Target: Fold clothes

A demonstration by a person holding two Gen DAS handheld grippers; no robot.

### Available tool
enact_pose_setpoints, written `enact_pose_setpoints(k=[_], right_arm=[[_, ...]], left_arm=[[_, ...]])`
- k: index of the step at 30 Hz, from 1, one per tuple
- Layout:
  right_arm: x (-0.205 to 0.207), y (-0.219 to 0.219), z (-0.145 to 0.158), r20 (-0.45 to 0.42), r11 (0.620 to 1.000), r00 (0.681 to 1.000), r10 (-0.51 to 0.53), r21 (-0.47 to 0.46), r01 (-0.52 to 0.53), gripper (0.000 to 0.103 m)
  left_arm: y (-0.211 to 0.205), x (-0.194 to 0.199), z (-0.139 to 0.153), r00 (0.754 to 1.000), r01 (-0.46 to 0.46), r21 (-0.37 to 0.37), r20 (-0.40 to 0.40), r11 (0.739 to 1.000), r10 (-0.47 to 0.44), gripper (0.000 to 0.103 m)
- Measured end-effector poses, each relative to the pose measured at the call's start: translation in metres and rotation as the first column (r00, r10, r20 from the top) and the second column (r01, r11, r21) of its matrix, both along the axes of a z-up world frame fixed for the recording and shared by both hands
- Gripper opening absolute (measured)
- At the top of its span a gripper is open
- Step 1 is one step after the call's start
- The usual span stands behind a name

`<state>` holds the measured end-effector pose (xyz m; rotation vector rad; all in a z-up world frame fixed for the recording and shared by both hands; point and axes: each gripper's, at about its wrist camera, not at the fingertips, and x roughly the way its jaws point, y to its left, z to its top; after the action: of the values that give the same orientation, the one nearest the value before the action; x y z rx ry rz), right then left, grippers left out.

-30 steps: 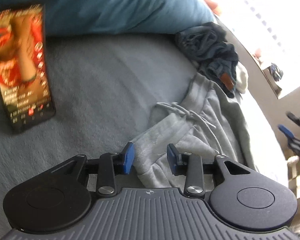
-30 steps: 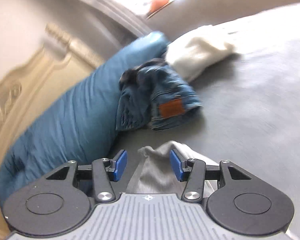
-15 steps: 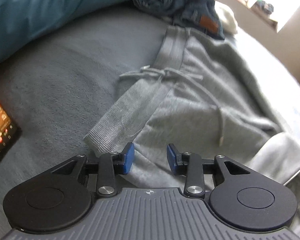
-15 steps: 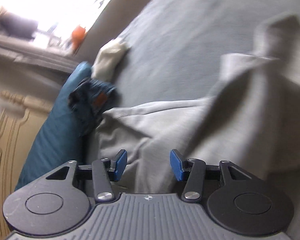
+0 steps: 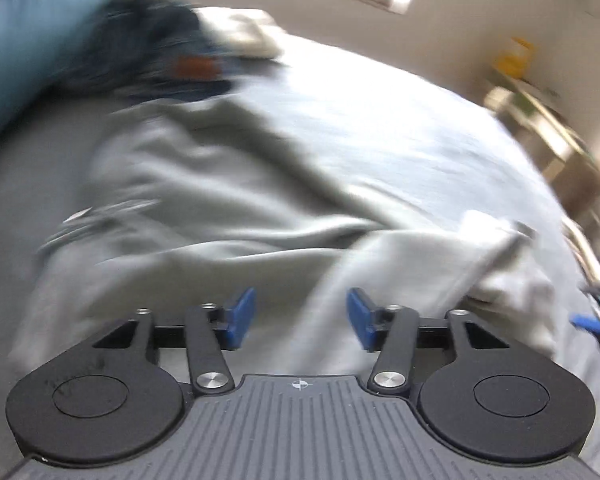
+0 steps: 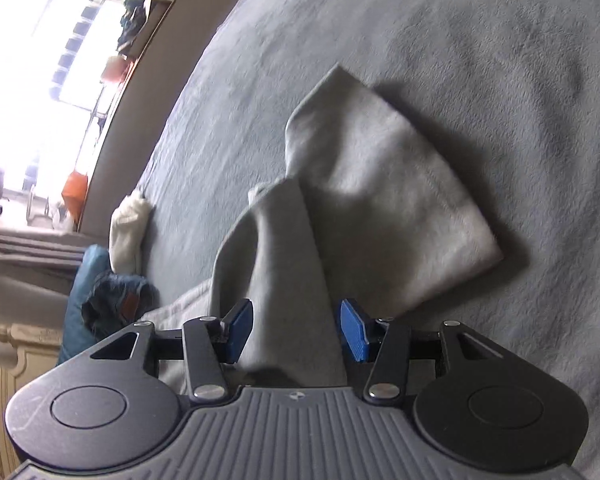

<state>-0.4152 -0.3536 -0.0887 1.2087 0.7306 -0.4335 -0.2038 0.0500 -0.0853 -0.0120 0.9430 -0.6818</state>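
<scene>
While the grey sweatpants (image 5: 228, 184) sprawl over the bed (image 6: 480, 60), filling the middle of the left view, their long axis runs from the waistband at upper left, near the jeans (image 5: 168, 60) and pillow (image 5: 32, 28), down to the leg ends at lower right. The right gripper (image 6: 297, 326) sits nearer those leg ends: in its view one leg (image 6: 380, 208) lies folded flat in the centre, and a raised ridge of the same cloth runs down between its blue pads. Those jaws stand apart, about half open; the ridge seems to brush them but is not pinched. The left gripper (image 5: 302, 318) hovers over the seat of the pants, its jaws having just been opening, now about half apart, with cloth beneath and between them, nothing clamped. Blur hides finer contact there.
</scene>
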Motion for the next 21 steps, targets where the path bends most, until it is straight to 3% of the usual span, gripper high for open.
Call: enact_pose_setpoints(k=[3, 9, 15, 21], right_arm=[[0.004, -0.019, -0.003, -0.017, 0.999, 1.000, -0.026, -0.030, 0.025, 0.058], [0.023, -0.054, -0.014, -0.084, 0.995, 0.995, -0.049, -0.085, 0.042, 0.059], [0.077, -0.090, -0.014, -0.182, 0.958, 0.983, -0.023, -0.286, -0.030, 0.063], [0.124, -0.131, -0.032, -0.221, 0.936, 0.975, 0.024, -0.337, -0.099, 0.075]], left_arm=[[-0.035, -0.014, 0.001, 0.994, 0.102, 0.014, 0.034, 0.995, -0.102, 0.058], [-0.088, -0.031, -0.013, 0.962, 0.231, 0.150, 0.114, 0.961, -0.249, 0.058], [-0.127, -0.027, -0.016, 0.929, 0.298, 0.219, 0.160, 0.929, -0.335, 0.057], [-0.165, -0.022, -0.015, 0.896, 0.372, 0.203, 0.178, 0.906, -0.407, 0.057]])
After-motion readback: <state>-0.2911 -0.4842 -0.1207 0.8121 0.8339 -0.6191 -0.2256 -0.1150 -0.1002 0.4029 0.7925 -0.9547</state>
